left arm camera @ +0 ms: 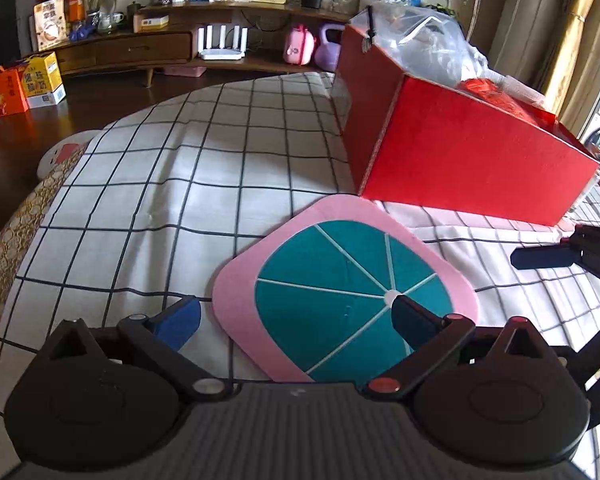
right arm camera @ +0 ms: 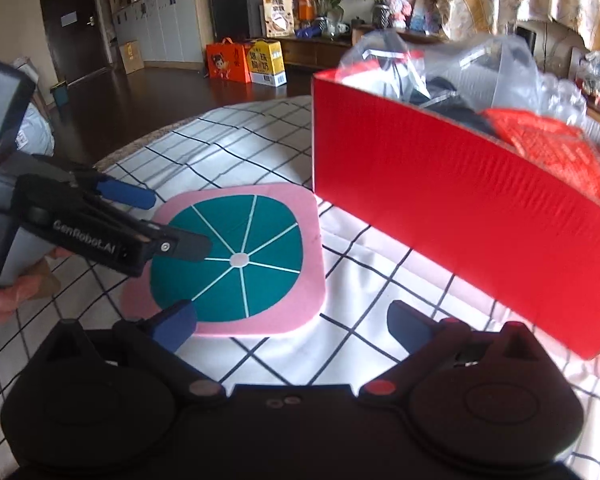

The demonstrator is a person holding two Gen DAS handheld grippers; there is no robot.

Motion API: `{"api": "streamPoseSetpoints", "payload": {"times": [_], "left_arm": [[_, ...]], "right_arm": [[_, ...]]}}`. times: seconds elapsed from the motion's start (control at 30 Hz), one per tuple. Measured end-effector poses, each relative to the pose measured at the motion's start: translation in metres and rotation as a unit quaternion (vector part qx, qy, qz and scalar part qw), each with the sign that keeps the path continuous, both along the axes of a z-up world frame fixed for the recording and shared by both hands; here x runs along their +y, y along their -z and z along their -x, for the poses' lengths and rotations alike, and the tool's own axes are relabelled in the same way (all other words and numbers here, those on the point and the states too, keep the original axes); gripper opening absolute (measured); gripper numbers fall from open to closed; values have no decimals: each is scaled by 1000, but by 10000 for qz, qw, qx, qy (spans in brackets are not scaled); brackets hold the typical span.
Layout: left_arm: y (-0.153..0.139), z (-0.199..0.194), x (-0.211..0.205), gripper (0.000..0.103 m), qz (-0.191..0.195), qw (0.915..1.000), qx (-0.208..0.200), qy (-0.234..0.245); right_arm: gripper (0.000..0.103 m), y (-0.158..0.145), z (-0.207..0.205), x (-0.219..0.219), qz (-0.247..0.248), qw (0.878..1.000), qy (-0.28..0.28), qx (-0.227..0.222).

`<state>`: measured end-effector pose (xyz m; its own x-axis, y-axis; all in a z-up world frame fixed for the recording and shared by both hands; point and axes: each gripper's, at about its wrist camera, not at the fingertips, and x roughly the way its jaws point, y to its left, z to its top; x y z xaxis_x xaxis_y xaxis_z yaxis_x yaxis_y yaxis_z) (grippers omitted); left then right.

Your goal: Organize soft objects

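Note:
A soft pink square mat (left arm camera: 236, 300) with a teal spoked disc lies flat on the checked cloth (left arm camera: 160, 184), just in front of a red cardboard box (left arm camera: 468, 160). My left gripper (left arm camera: 296, 320) is open and straddles the mat's left edge, with one finger over the white hub and the other over bare cloth. In the right wrist view the mat (right arm camera: 300, 240) lies ahead and to the left, and the left gripper (right arm camera: 172, 222) reaches over it from the left. My right gripper (right arm camera: 292, 324) is open at the mat's near corner and holds nothing.
The red box (right arm camera: 460, 208) holds clear plastic bags (right arm camera: 500, 68) and red packets (right arm camera: 552, 148). A dark finger (left arm camera: 540, 258) of the right gripper shows at the right edge. Beyond the cloth are dark floor, a wooden TV cabinet (left arm camera: 140, 52) and orange and yellow cartons (right arm camera: 244, 64).

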<state>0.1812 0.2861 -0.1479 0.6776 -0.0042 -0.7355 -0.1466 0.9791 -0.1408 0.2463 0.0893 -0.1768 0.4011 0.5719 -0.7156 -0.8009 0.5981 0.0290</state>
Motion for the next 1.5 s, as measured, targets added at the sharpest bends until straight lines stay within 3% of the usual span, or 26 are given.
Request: {"api": "streamPoseSetpoints", "payload": {"times": [0.2,0.3,0.43,0.67,0.83,0.87,1.0,1.17,1.23,1.4,1.5], "left_arm": [[1,-1,-2,97,-123,9998,-117,-35],[1,-1,-7,86,-292,9995,-131,-16],[-1,0,-8,70,-442,9989,-125,-128],[-4,3,-2,40,-579,9976,-113,-371],[-6,3,6,11,-543,9962,-48,-680],[-7,3,8,7,-524,9958,-31,-749],[-17,10,14,6,-284,9966,-140,-765],[-36,21,0,7,-326,9975,-275,-566],[-42,27,-8,7,-328,9976,-321,-511],[-57,41,-31,7,-278,9985,-321,-356],[-66,51,-46,9,-224,9987,-370,-259]], "right_arm": [[94,11,-8,6,50,9998,19,174],[90,11,-7,12,45,9999,-33,123],[66,9,2,21,131,9998,-152,-92],[55,7,5,22,160,9995,-21,-256],[0,5,0,17,420,9967,336,-602],[0,4,-3,13,381,9976,312,-493],[0,-3,1,1,306,9981,219,-488],[0,-18,13,-17,223,9982,256,-491],[12,-25,17,-25,143,9981,372,-463],[18,-40,32,-46,-43,9977,561,-368],[27,-50,44,-57,-150,9966,654,-471]]}}
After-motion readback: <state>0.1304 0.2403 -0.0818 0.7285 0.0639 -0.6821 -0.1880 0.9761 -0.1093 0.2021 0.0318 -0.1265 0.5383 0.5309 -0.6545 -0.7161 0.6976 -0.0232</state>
